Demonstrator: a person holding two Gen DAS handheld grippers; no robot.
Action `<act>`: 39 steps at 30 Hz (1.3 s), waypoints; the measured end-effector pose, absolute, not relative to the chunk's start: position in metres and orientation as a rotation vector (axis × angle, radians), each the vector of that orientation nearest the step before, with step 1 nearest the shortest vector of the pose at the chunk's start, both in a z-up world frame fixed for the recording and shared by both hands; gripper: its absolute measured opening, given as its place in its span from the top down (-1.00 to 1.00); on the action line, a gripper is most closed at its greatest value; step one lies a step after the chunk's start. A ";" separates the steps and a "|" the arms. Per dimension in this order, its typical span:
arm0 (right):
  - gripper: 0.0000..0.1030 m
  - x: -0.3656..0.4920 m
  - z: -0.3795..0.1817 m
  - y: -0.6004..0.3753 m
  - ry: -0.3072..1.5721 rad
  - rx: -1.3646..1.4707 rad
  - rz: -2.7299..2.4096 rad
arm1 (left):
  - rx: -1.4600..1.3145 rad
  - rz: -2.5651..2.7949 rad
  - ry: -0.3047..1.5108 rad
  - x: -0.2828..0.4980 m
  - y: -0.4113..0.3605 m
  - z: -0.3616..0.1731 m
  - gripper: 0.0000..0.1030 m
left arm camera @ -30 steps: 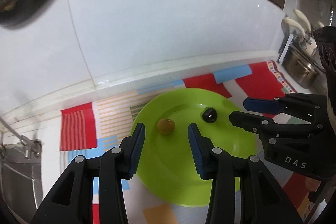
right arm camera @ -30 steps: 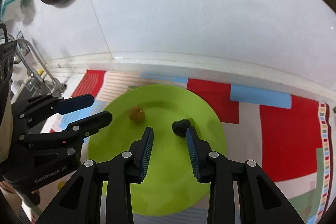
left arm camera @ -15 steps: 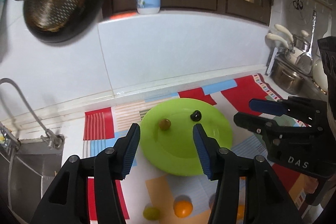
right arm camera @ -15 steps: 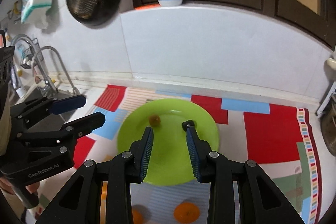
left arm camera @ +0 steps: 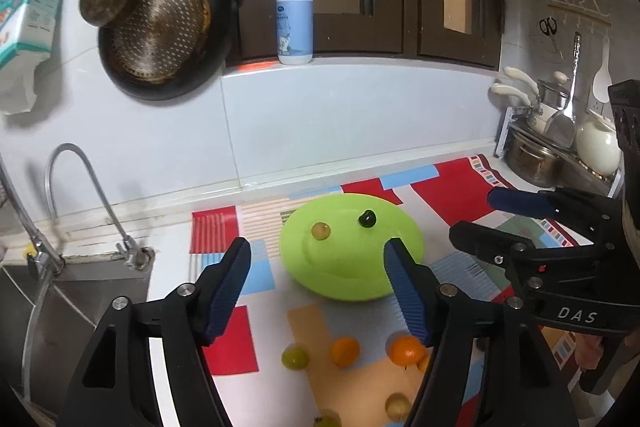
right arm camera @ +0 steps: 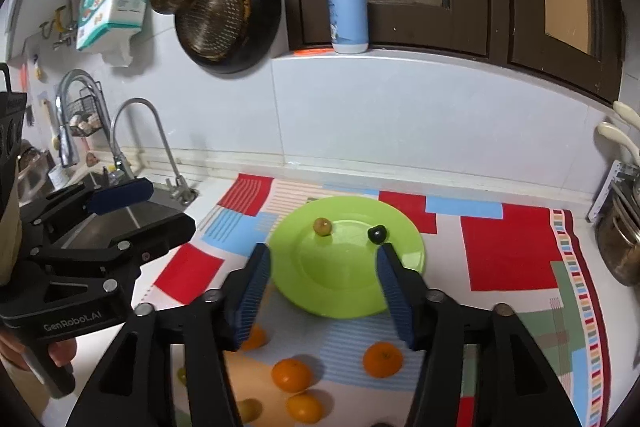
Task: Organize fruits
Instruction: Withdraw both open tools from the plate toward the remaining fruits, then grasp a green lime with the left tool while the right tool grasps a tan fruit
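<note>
A green plate [left arm camera: 352,279] [right arm camera: 332,287] lies on a colourful mat and holds a small yellow-green fruit [left arm camera: 321,230] [right arm camera: 322,226] and a dark plum-like fruit [left arm camera: 367,218] [right arm camera: 377,233]. Several oranges [right arm camera: 382,359] [left arm camera: 345,351] and small yellow-green fruits [left arm camera: 295,357] lie on the mat in front of the plate. My left gripper [left arm camera: 318,291] is open and empty, held above and in front of the plate. My right gripper [right arm camera: 324,291] is open and empty, likewise above the near fruits. Each gripper shows at the side of the other's view.
A sink [left arm camera: 60,291] with a curved tap [right arm camera: 136,131] is at the left. Pots and utensils [left arm camera: 560,139] stand at the right. A pan [left arm camera: 160,27] hangs on the tiled wall; a soap bottle [left arm camera: 294,23] stands on the ledge.
Both grippers have pulled back and up from the plate and opened wider. The two fruits stay on the plate; loose fruits on the mat have come into view.
</note>
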State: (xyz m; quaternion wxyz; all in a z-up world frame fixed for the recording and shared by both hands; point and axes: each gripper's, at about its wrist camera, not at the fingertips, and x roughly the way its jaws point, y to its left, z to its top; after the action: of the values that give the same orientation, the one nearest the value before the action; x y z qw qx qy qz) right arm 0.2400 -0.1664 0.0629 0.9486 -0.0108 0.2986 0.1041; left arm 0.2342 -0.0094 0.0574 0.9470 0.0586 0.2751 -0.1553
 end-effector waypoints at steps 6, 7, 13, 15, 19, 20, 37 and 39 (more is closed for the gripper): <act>-0.21 0.212 0.066 -0.154 0.555 -0.035 0.208 | 0.115 -0.297 0.538 0.208 0.006 0.061 -0.49; -0.21 0.209 0.066 -0.151 0.551 -0.040 0.206 | 0.113 -0.295 0.538 0.205 0.009 0.061 -0.51; -0.21 0.187 0.061 -0.135 0.529 -0.072 0.191 | 0.136 -0.280 0.528 0.185 0.025 0.053 -0.58; -0.21 0.181 0.057 -0.129 0.530 -0.087 0.188 | 0.143 -0.283 0.532 0.181 0.028 0.050 -0.58; -0.21 0.174 0.050 -0.122 0.546 -0.099 0.182 | 0.159 -0.303 0.540 0.171 0.035 0.040 -0.58; -0.21 0.171 0.048 -0.121 0.547 -0.100 0.181 | 0.163 -0.305 0.540 0.169 0.036 0.038 -0.58; -0.21 0.148 0.010 -0.094 0.624 -0.174 0.206 | 0.249 -0.374 0.567 0.147 0.044 -0.002 -0.58; -0.21 0.148 0.003 -0.093 0.644 -0.183 0.213 | 0.262 -0.386 0.580 0.146 0.043 -0.010 -0.57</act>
State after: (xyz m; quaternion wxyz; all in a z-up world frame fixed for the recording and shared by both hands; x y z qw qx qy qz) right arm 0.1477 -0.0925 0.0025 0.9389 -0.0897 0.3156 0.1041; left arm 0.1461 0.0427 -0.0098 0.9315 0.1282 0.2833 -0.1887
